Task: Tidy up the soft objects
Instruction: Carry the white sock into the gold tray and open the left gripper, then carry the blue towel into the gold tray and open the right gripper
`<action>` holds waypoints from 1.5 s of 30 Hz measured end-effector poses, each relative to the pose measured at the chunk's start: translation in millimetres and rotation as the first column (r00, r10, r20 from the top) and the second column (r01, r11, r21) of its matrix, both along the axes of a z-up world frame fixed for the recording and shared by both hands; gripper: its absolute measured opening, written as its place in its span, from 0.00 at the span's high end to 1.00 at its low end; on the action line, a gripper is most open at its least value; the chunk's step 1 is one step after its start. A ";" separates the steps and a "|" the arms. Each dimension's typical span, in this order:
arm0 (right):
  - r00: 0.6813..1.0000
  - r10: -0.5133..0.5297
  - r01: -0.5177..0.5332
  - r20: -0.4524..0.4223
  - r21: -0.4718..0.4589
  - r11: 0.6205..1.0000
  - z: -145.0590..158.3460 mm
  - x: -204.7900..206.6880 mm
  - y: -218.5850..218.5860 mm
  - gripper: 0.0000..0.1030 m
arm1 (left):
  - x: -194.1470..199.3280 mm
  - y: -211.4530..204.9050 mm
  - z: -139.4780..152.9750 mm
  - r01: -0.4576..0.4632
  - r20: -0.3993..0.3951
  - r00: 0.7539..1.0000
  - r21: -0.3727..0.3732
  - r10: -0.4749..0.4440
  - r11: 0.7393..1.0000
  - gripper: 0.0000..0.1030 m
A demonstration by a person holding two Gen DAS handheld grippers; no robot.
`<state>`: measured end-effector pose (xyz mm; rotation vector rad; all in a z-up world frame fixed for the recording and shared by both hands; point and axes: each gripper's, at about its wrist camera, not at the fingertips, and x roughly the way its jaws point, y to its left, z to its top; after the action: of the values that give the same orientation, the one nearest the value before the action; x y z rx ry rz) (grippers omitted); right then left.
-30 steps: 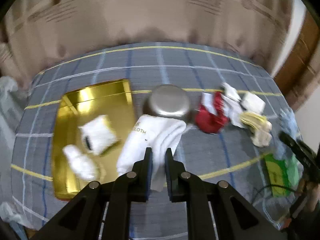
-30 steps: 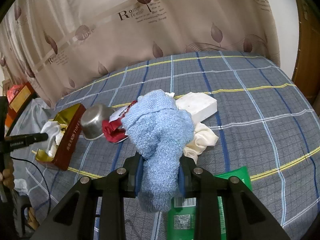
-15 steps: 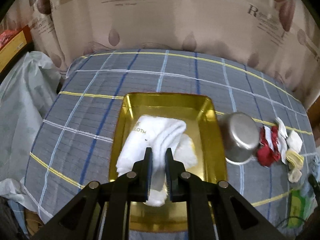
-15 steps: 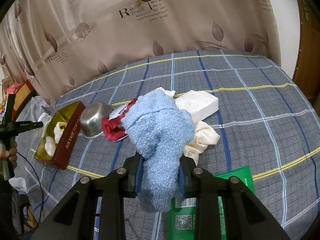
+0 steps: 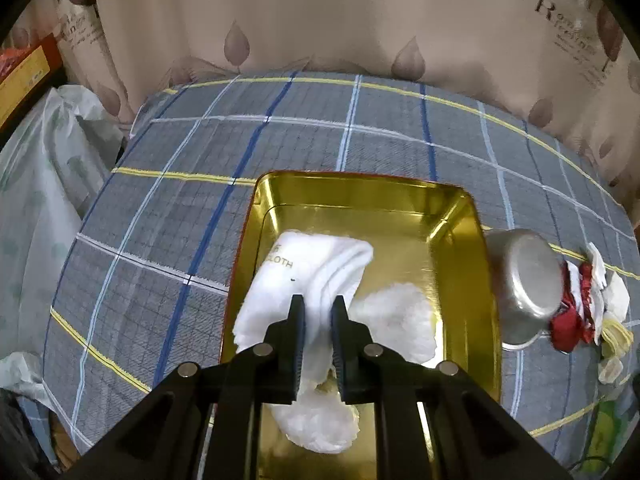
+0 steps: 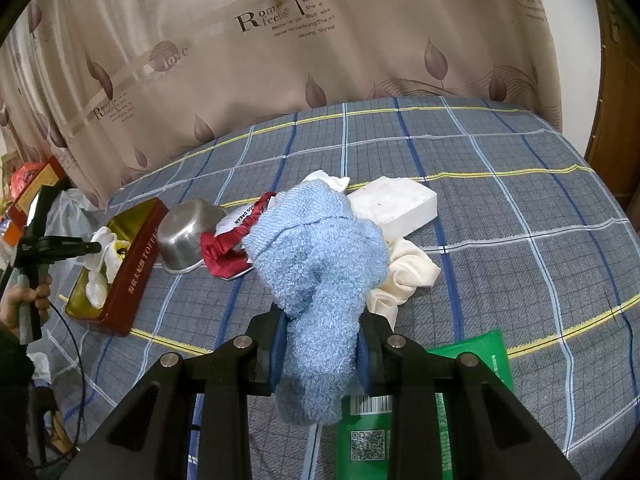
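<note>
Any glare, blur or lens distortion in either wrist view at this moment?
Left wrist view: the gold tin mirrors the light, with bright glare by the white cloth; little blur. Right wrist view: sharp and evenly lit. Both: fisheye bends the plaid bedspread lines, and the corners go black.

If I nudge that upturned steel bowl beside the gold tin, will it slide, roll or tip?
The steel bowl is upturned and tilted, its rim propped on the red cloth, so a push would probably rock or flip it rather than slide it. It looks thin and light, and the soft checked bedspread would likely damp any roll.
</note>
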<state>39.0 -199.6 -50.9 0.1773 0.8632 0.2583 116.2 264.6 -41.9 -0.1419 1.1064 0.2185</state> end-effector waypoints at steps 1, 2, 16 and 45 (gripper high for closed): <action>1.000 0.000 0.000 0.000 -0.001 1.000 -0.2 0.0 -0.2 0.74 | 1.5 1.0 -2.2 -0.007 -0.007 1.000 0.001 0.007 1.000 0.87; 1.000 0.000 0.000 -0.001 -0.001 1.000 -0.5 0.0 -0.4 0.74 | 2.9 2.2 -4.1 -0.012 -0.014 1.000 0.002 0.012 1.000 0.87; 1.000 0.000 0.000 0.002 -0.006 1.000 -0.3 -0.6 1.5 0.74 | 2.3 4.0 -5.5 -0.026 -0.055 0.998 0.038 0.028 0.999 0.66; 0.979 0.203 -0.203 -0.014 -0.095 0.975 4.8 -7.2 72.0 0.74 | -94.1 23.0 8.3 -0.128 0.015 0.992 0.063 0.128 0.990 0.66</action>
<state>31.8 -127.6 -46.1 -0.0009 0.8971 0.4063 22.1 287.6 -33.5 -0.1575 1.0795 0.3671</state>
